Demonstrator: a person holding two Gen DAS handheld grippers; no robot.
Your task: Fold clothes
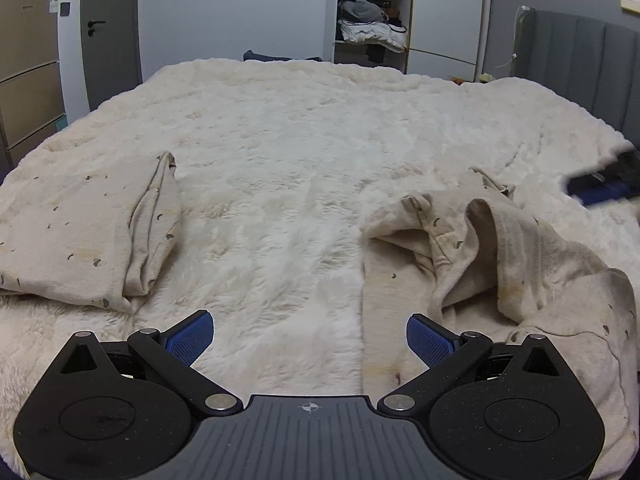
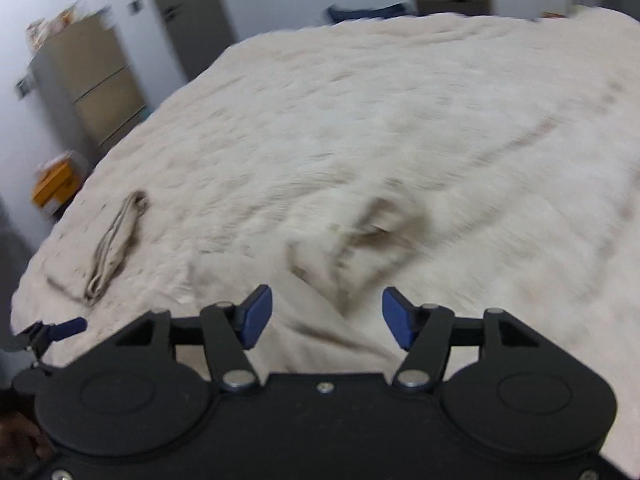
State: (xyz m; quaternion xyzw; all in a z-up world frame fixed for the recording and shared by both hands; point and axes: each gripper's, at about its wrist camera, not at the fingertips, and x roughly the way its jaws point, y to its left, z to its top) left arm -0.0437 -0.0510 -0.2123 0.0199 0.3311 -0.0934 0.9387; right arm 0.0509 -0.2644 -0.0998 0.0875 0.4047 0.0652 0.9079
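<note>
Left wrist view: bed w/ fluffy cream blanket (image 1: 288, 152) filling most of frame. Folded garment (image 1: 80, 236) lying flat at left, edges squared off; that one is looking done. Second garment (image 1: 492, 264), same beige w/ small dark print, sitting crumpled at right, one flap standing up, a smooth panel running down toward cam. Not folded yet. Left gripper (image 1: 310, 338) hanging over bare blanket between the two pieces, jaws spread wide, nothing between pads. Right pad lying near crumpled garment's smooth edge; can't tell if touching. Right gripper (image 1: 604, 186) showing as a dark/blue blur at right edge, beyond the crumpled piece. Shelves w/ clothes (image 1: 370, 24) and a door (image 1: 110, 28) in background.

Right wrist view: heavy motion blur. Right gripper (image 2: 326, 318) sitting low over crumpled garment (image 2: 360, 240), jaws apart, pads clear of cloth; garment lying right below and ahead, creases running between the fingers. Nothing gripped. Folded garment (image 2: 116, 246) visible far left as a thin stack. Left gripper's blue tip (image 2: 64, 328) peeking in at lower left.

Progress, judging: about half. One piece folded and parked; second still needing spreading, then folding. Neither gripper is carrying cloth.
</note>
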